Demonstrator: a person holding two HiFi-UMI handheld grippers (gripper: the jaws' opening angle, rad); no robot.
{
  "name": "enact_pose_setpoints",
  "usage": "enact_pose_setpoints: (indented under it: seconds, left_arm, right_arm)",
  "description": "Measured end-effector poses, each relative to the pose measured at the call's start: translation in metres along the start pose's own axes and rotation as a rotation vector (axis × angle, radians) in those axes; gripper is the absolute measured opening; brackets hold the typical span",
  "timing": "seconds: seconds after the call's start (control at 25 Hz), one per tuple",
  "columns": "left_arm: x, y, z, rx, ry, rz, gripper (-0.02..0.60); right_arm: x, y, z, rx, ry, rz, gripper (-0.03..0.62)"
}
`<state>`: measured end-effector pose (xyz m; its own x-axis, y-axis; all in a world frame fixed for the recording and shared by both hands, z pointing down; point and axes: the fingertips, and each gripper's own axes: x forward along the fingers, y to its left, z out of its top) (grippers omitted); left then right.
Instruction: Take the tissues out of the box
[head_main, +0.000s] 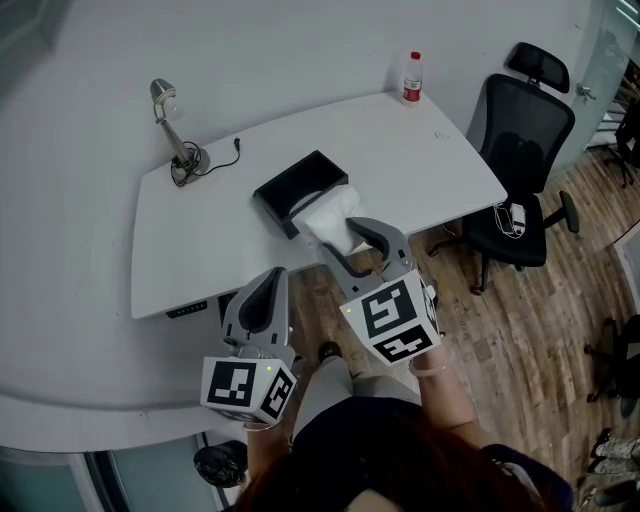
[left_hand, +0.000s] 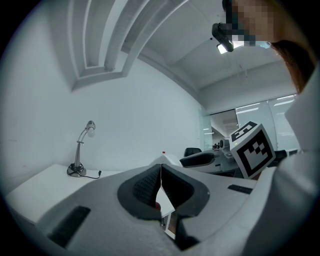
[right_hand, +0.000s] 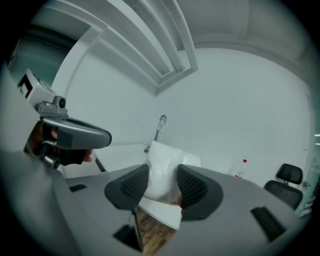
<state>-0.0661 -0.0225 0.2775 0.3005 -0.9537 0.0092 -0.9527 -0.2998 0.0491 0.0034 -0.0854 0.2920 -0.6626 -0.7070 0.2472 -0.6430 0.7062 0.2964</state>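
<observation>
An open black tissue box (head_main: 293, 186) lies on the white table (head_main: 420, 160). A white pack of tissues (head_main: 328, 212) sticks out of the box's near end, over the table's front edge. My right gripper (head_main: 340, 238) is shut on this pack, and in the right gripper view the tissues (right_hand: 162, 165) fill the gap between the pads of the right gripper (right_hand: 163, 186). My left gripper (head_main: 268, 282) hovers below and left of the box, off the table's edge. In its own view the left gripper (left_hand: 161, 175) is shut with nothing between the jaws.
A desk lamp (head_main: 175, 140) with a cable stands at the table's far left. A red-capped bottle (head_main: 412, 78) stands at the far right corner. A black office chair (head_main: 520, 170) sits to the right on the wooden floor (head_main: 540, 320).
</observation>
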Motion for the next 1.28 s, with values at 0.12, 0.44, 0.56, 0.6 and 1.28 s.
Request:
enact_pose_setpoints:
  seconds: [0.12, 0.44, 0.56, 0.6, 1.28]
  left_arm:
    - [-0.006, -0.007, -0.001, 0.004, -0.001, 0.001, 0.021]
    - [-0.020, -0.021, -0.002, 0.014, 0.001, -0.003, 0.021]
    - [-0.025, -0.027, -0.004, 0.020, 0.000, -0.004, 0.021]
    - [-0.027, -0.029, -0.004, 0.022, 0.000, -0.006, 0.021]
    - [-0.051, -0.040, -0.011, 0.029, -0.009, -0.010, 0.021]
  right_arm:
    - [-0.010, 0.004, 0.001, -0.005, -0.012, 0.000, 0.196]
    - [-0.033, 0.012, 0.002, 0.029, -0.053, -0.001, 0.195]
    - [-0.041, 0.016, -0.001, 0.031, -0.057, 0.006, 0.195]
    - [-0.043, 0.017, -0.001, 0.034, -0.059, 0.007, 0.195]
    - [-0.066, 0.038, -0.006, 0.032, -0.070, 0.026, 0.195]
